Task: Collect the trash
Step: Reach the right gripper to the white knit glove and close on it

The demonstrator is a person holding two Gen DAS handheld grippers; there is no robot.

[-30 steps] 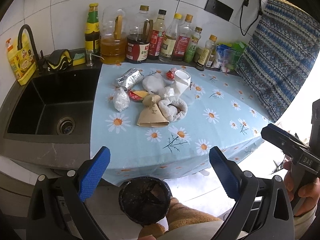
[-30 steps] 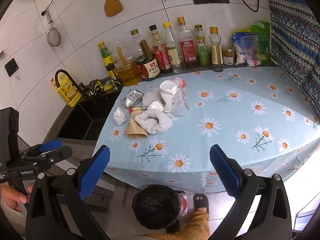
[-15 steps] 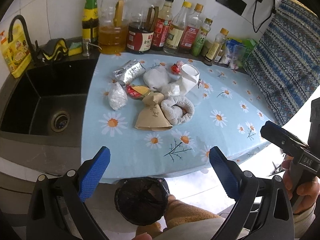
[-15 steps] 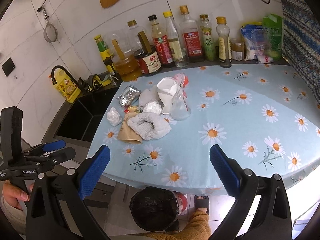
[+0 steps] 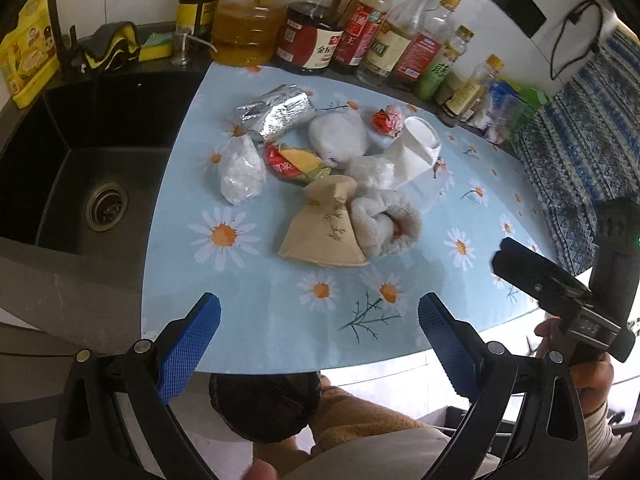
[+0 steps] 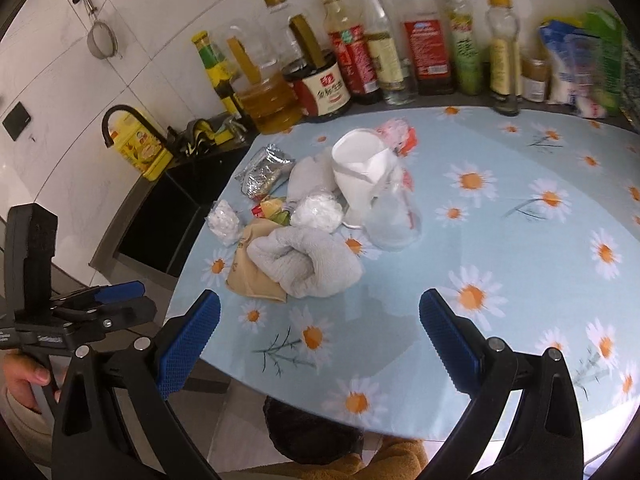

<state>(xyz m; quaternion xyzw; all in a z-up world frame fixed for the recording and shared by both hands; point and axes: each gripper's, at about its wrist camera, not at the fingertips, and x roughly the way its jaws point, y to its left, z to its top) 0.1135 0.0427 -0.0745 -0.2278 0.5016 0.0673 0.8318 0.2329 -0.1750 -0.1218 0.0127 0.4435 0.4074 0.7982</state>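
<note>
A: Both are closer in now? The bin (image 5: pixel 266 408) has slid half under the bench (image 5: pixel 280 320) edge.

B: Yes. The left hand-held gripper (image 5: pixel 318 340) and right hand-held gripper (image 6: pixel 320 338) hang wide apart, empty, over the daisy cloth. Probably reaching first.

A: And the trash?

B: The trash pile (image 5: pixel 324 184) sits mid-bench; the sink (image 5: pixel 60 184) lies to its left and bottles (image 5: pixel 360 36) line the tiled wall.
</note>
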